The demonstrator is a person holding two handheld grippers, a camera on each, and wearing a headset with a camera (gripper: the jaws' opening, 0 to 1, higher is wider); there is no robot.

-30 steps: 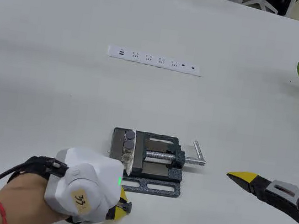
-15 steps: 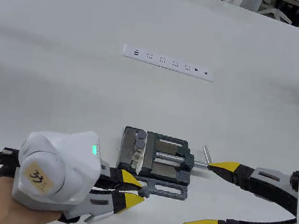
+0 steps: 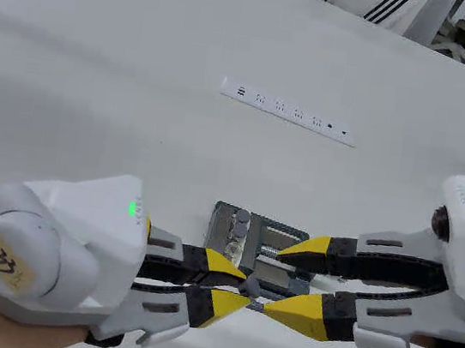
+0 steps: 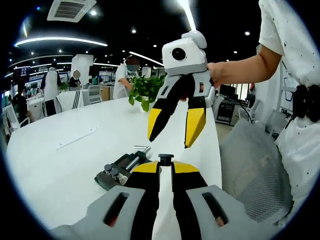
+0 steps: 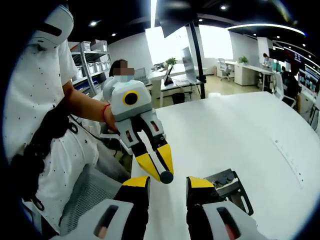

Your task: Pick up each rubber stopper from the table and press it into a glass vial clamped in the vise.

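Left tongs [image 4: 165,166] pinching, seemingly, a stopper [image 5: 166,177], right tongs [image 4: 169,143] parted

Bright even light from ceiling strips [image 4: 60,41]; soft shadows; head view slightly motion-blurred; fisheye edges warped.

The left claw [image 3: 247,286] and right claw [image 3: 274,280] are white, black, yellow-tipped; the stopper [image 5: 166,177] dark, vise [image 3: 284,235] grey.

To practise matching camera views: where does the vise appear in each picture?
Head view: vise lower centre, partly covered.
Left gripper view: vise lower left of centre.
Right gripper view: vise lower right of centre.
Shared landmark: white power strip beyond it.
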